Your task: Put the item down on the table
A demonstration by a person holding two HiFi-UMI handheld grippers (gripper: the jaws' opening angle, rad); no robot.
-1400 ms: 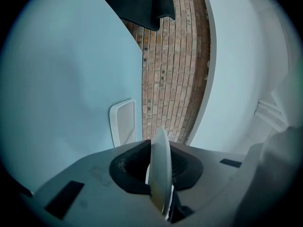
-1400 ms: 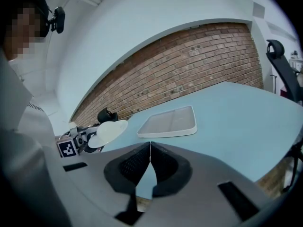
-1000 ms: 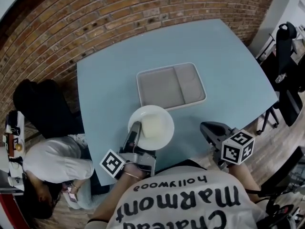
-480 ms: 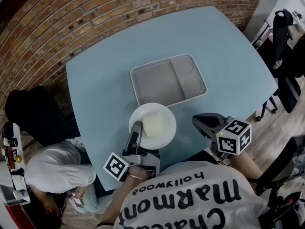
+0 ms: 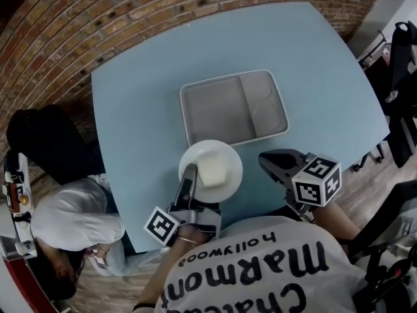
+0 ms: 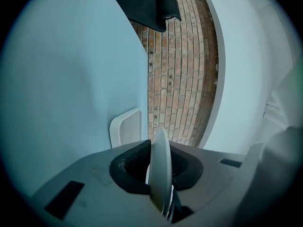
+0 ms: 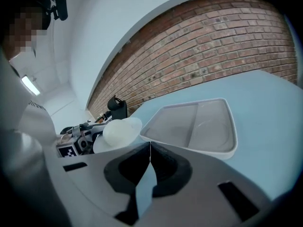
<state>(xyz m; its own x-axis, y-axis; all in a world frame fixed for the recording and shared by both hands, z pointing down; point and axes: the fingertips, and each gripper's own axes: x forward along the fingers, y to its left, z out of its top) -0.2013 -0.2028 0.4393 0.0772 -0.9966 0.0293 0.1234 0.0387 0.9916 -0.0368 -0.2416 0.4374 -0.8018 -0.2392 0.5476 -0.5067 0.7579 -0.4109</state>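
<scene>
Brick wall (image 5: 98, 18) curves behind a pale blue worktop (image 5: 143, 96), seen from above in the head view. At the far left, beside the worktop's edge, a person in a light top (image 5: 71, 220) is bent forward.

The left claw (image 5: 188, 178) reaches in from the worktop's near edge, its marker cube (image 5: 162, 225) at the rear. The left gripper view shows its jaws clamped on the rim of a white plate (image 6: 160, 174), which stands edge-on between them. From above, the plate (image 5: 225, 158) lies level, with a pale rounded lump (image 5: 212, 169) on it. The plate's far edge overlaps the near rim of a grey tray (image 5: 233, 107). Whether the plate touches the worktop cannot be told.

The tray sits mid-worktop with two compartments, the left wider than the right.

To the right, the right claw (image 5: 273, 162) hangs near the worktop's near edge, apart from the plate and tray. Its jaws are pressed together with nothing between them (image 7: 150, 150). Dark office chairs (image 5: 397, 51) stand at the far right.
</scene>
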